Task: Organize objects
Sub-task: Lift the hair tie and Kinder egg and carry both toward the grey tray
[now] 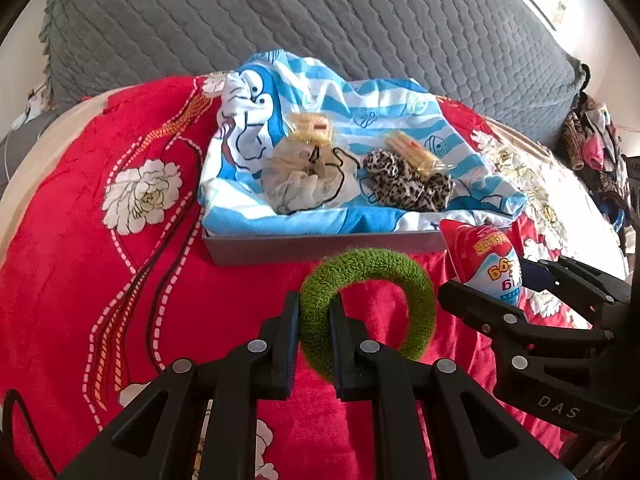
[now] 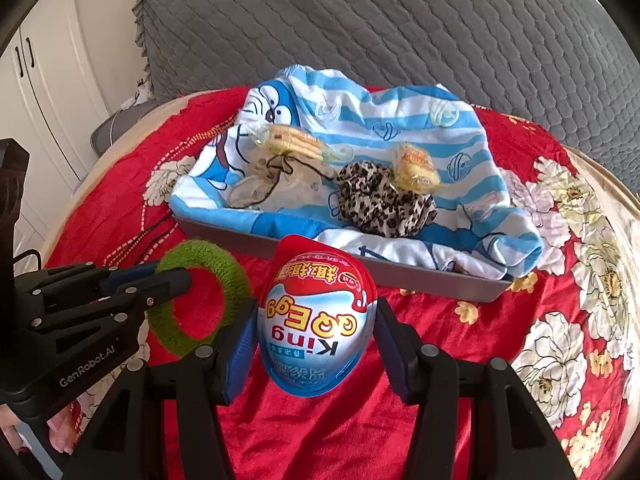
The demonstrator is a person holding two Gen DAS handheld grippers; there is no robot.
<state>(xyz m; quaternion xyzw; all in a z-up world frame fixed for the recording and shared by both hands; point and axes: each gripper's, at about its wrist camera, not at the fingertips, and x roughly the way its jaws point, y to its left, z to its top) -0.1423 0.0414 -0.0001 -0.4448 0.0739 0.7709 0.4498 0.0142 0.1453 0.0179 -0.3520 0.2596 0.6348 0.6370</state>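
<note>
A grey tray (image 1: 320,247) sits on the red flowered blanket (image 1: 100,280), lined with a blue-and-white striped cartoon cloth (image 1: 360,100). In the tray lie two scrunchies: a pale sheer one (image 1: 304,184) on the tray's left side and a leopard-print one (image 1: 408,184) to its right. Two wrapped snacks (image 1: 312,128) are there too, one resting on each scrunchie.

Just in front of the tray, the left gripper (image 1: 314,312) pinches the rim of one green scrunchie (image 1: 368,304), one finger inside the ring and one outside; the ring stands nearly upright, its opening facing the camera. To the tray's front right, the right gripper (image 2: 316,340) clamps one toy egg (image 2: 316,320) across its sides. The egg's long axis runs toward the tray, with the narrow end nearest the gripper and its print upside down in the right wrist view.
</note>
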